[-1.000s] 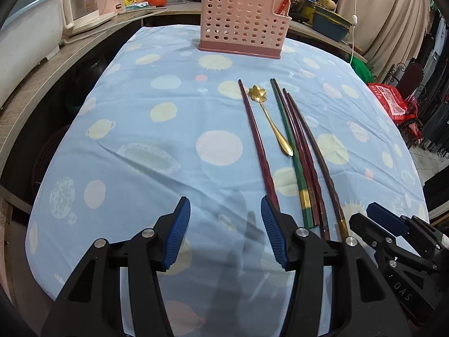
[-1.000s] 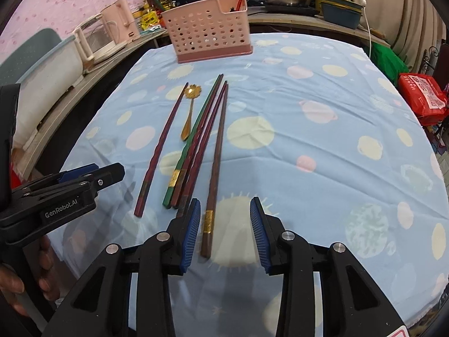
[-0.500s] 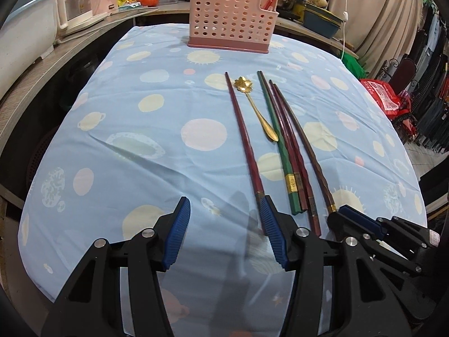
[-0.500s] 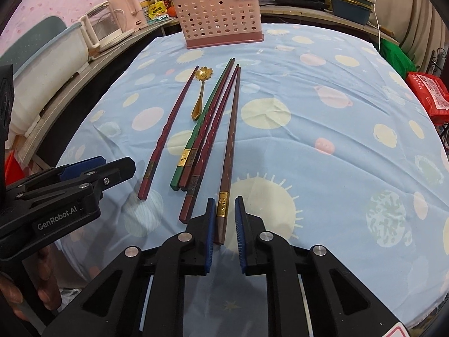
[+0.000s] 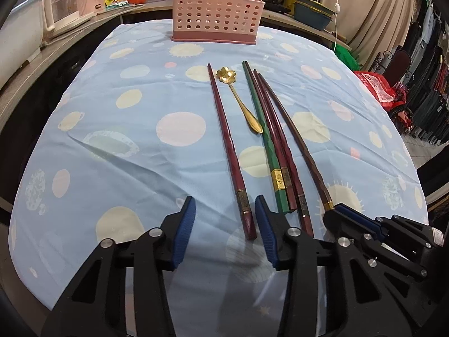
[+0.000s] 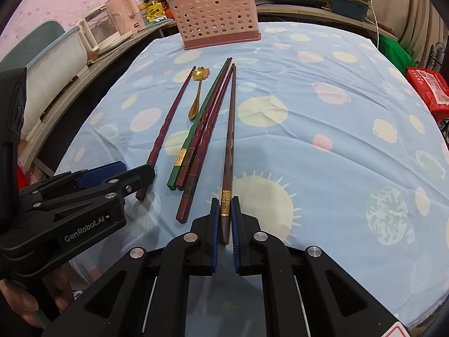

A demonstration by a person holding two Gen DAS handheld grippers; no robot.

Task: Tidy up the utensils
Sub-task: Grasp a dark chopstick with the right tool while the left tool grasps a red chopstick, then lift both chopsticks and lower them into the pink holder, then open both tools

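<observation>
Left wrist: left gripper [image 5: 224,224] jaws apart, just been closing; red chopstick [image 5: 228,143] butt lies between them, nearer the right pad, unpressed.

Right wrist: right gripper [image 6: 224,219] clamped on brown chopstick [image 6: 229,146] butt, shaft running straight ahead toward pink basket [image 6: 216,14].

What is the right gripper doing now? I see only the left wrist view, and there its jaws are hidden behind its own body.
Observer: The right gripper is shut on the brown chopstick, with one pad on each side.
Operator: Where on the chopstick do the pads sit?
Observer: The pads sit at its gold band, and the thick end reaches back between the fingers.
</observation>
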